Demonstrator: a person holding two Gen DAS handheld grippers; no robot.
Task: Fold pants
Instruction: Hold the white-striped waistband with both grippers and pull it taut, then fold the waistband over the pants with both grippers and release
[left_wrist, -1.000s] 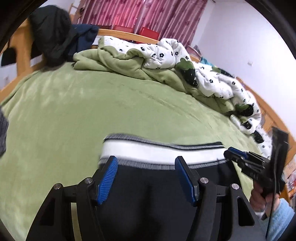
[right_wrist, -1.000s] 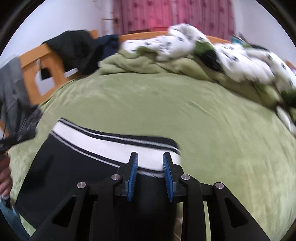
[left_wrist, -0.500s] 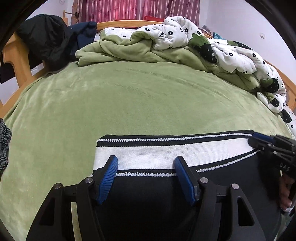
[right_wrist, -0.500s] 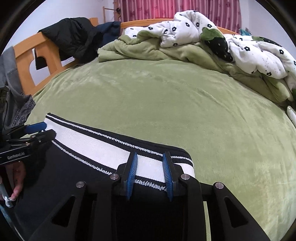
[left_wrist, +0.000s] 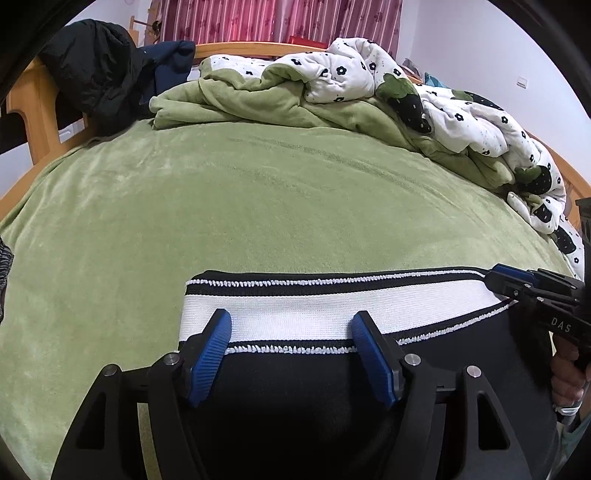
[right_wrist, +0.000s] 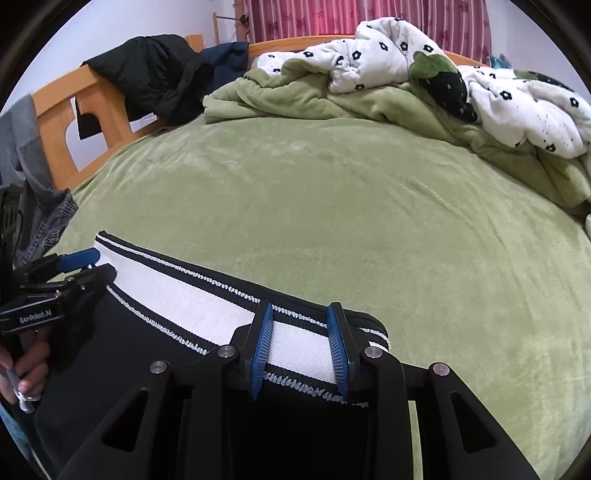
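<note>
Black pants (left_wrist: 295, 391) with a white, black-edged waistband (left_wrist: 314, 314) lie flat on the green bed, waistband away from me. My left gripper (left_wrist: 291, 345) is open, its blue pads over the waistband's left end. In the left wrist view my right gripper (left_wrist: 506, 286) sits at the waistband's right end. In the right wrist view my right gripper (right_wrist: 300, 345) is open, its pads a narrow gap apart over the waistband (right_wrist: 207, 299) near its right corner. The left gripper (right_wrist: 83, 264) shows there at the waistband's left end.
The bed (left_wrist: 258, 199) is covered by a green fleece sheet. A bunched green and white floral duvet (left_wrist: 369, 96) lies along the far and right sides. Dark jackets (left_wrist: 103, 70) hang on the wooden bed frame (right_wrist: 59, 122) at the far left. Grey jeans (right_wrist: 40, 210) lie at the left edge.
The pants came down from a lifted, moving state and now lie flat and still on the bed. Both grippers stay at the waistband ends. The right gripper's jaws have parted slightly.
</note>
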